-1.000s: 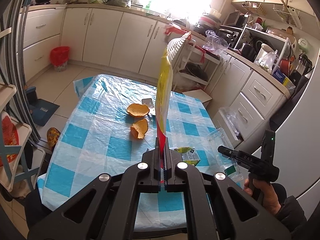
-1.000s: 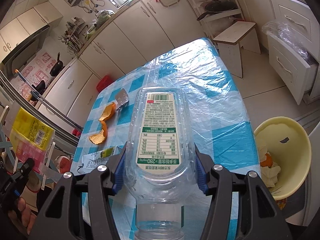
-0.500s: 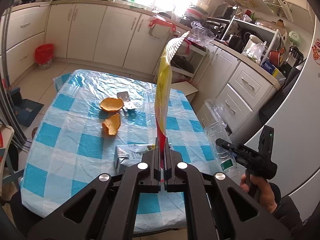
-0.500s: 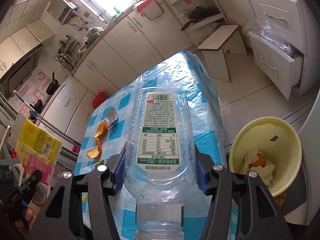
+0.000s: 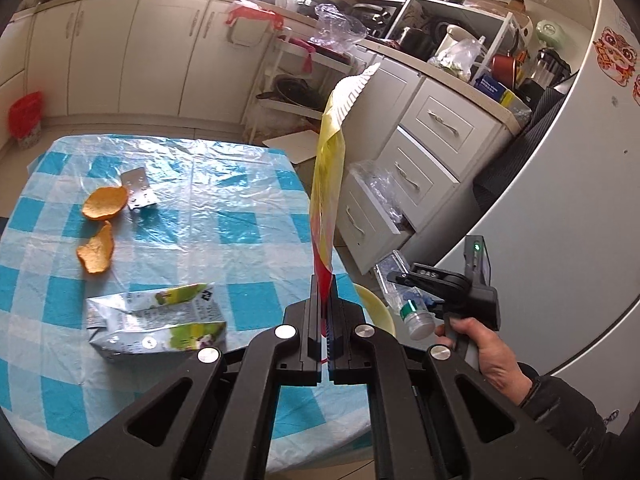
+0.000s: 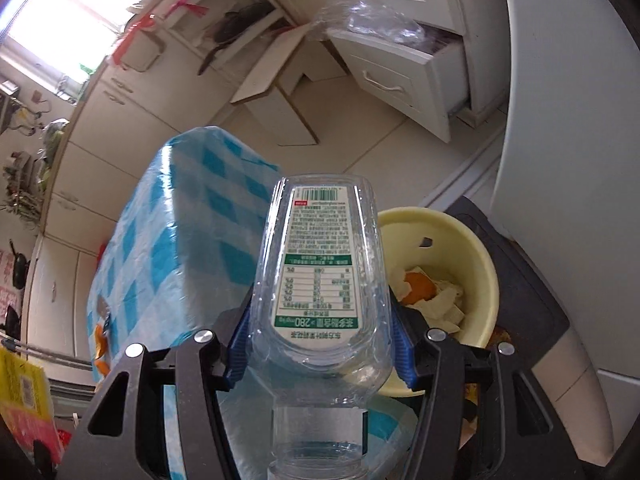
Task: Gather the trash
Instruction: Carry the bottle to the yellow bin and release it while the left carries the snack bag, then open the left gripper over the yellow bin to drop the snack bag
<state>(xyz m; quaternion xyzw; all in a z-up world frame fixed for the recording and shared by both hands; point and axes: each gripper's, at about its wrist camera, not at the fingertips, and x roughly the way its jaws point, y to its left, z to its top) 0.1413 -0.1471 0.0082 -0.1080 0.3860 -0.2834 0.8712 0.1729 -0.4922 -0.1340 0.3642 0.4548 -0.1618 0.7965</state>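
Note:
My left gripper [image 5: 325, 312] is shut on a yellow and red snack wrapper [image 5: 329, 184] that stands upright above the table's right edge. My right gripper [image 6: 320, 344] is shut on a clear plastic bottle [image 6: 322, 276], label up, held beside the table and just left of the yellow trash bin [image 6: 476, 248]. The bin holds tissue and orange peel. In the left wrist view the bottle [image 5: 400, 296] and the right gripper [image 5: 404, 280] hang over the floor past the table, with the bin's rim [image 5: 378, 308] below. Two orange peels [image 5: 105, 202], a crushed carton [image 5: 160, 322] and a foil scrap [image 5: 138, 190] lie on the table.
The table carries a blue checked plastic cloth [image 5: 224, 216]. An open drawer with a plastic bag [image 5: 376, 188] juts out to the right. A white fridge [image 5: 560, 208] stands right of the bin. A small wooden stool [image 6: 276, 96] stands beyond the table.
Both grippers have swung right, off the table side. The bottle has tipped down towards the yellow bin, which is now much closer. The wrapper stays clamped.

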